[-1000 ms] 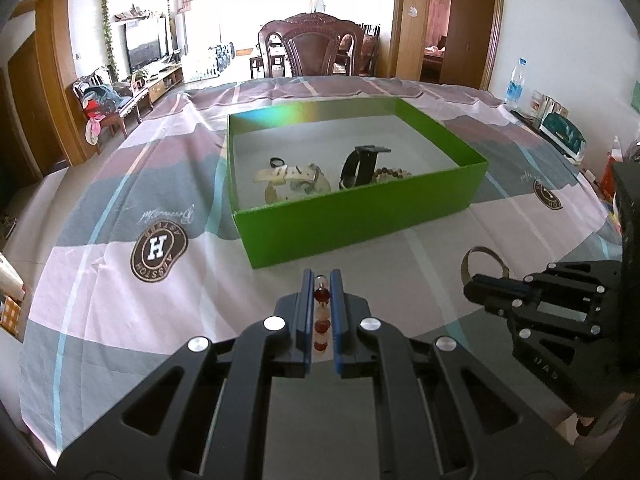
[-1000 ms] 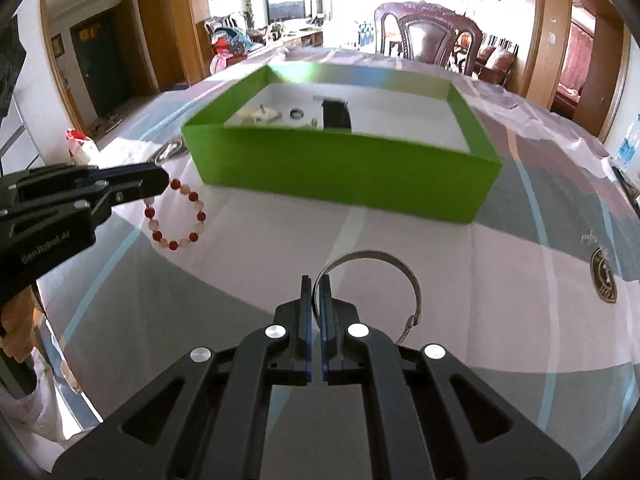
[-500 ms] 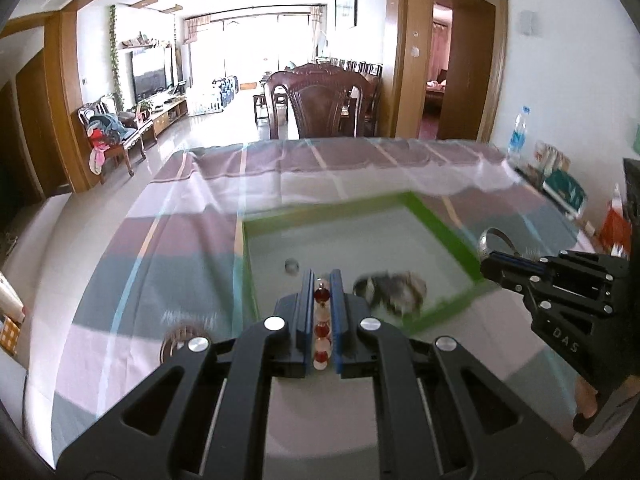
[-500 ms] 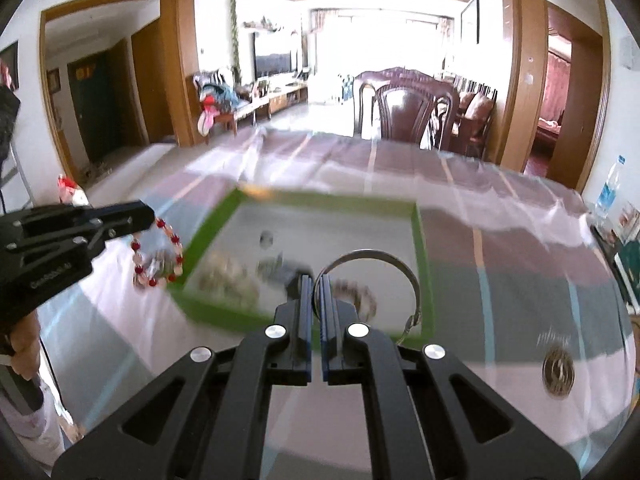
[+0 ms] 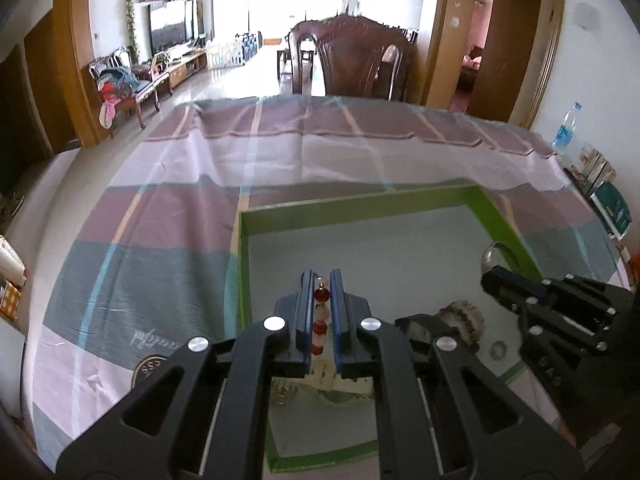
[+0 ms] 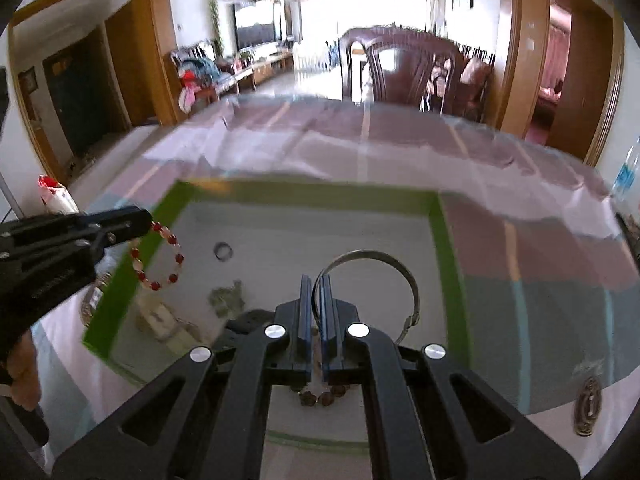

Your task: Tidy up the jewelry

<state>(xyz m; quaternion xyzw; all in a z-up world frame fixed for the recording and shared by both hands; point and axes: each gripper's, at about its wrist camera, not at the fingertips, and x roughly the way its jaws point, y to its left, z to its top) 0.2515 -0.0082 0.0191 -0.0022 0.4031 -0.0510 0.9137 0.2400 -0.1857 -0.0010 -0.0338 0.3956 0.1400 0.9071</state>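
My left gripper is shut on a red and pale bead bracelet, which hangs over the left wall of the green box in the right wrist view. My right gripper is shut on a silver bangle and holds it above the box floor. The right gripper also shows in the left wrist view with the bangle. The left gripper shows in the right wrist view.
Inside the box lie a small ring, a brown bead bracelet, a black watch strap, a pale bead bracelet and other pieces. A striped cloth covers the table. A chair stands at the far side.
Both grippers moved forward and up over the green box, carrying the bead bracelet and the bangle. The box now lies right beneath them.
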